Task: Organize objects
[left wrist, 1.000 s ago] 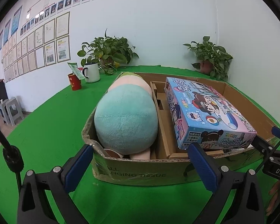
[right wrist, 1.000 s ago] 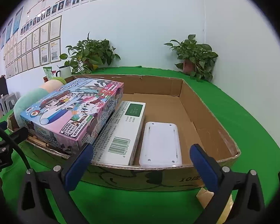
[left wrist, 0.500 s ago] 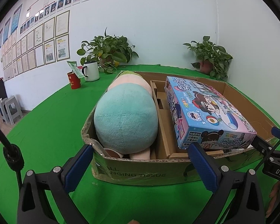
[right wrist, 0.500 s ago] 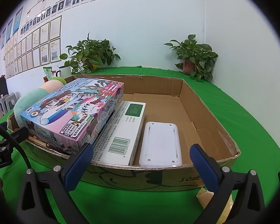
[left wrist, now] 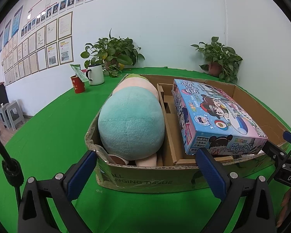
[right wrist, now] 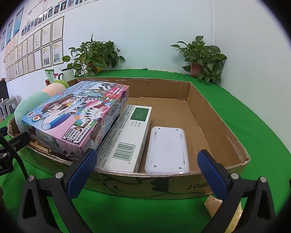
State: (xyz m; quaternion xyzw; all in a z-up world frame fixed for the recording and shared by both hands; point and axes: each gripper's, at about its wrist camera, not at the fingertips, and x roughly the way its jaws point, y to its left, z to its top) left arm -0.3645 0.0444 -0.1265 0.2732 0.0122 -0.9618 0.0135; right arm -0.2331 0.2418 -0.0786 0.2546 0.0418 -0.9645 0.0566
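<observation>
Cardboard walls of a shallow box (right wrist: pixel 213 114) on the green-covered desk (left wrist: pixel 48 136) hold a teal plush toy (left wrist: pixel 131 128), a cartoon-printed game box (right wrist: pixel 77 114), a white barcoded carton (right wrist: pixel 130 141) and a white plastic case (right wrist: pixel 167 149). Just short of the near wall, the left gripper (left wrist: pixel 145 171) faces the plush and the right gripper (right wrist: pixel 147 171) the case, both spread wide and empty.

"WORLD TOUR", seemingly, on game box (right wrist: pixel 73 116)
</observation>
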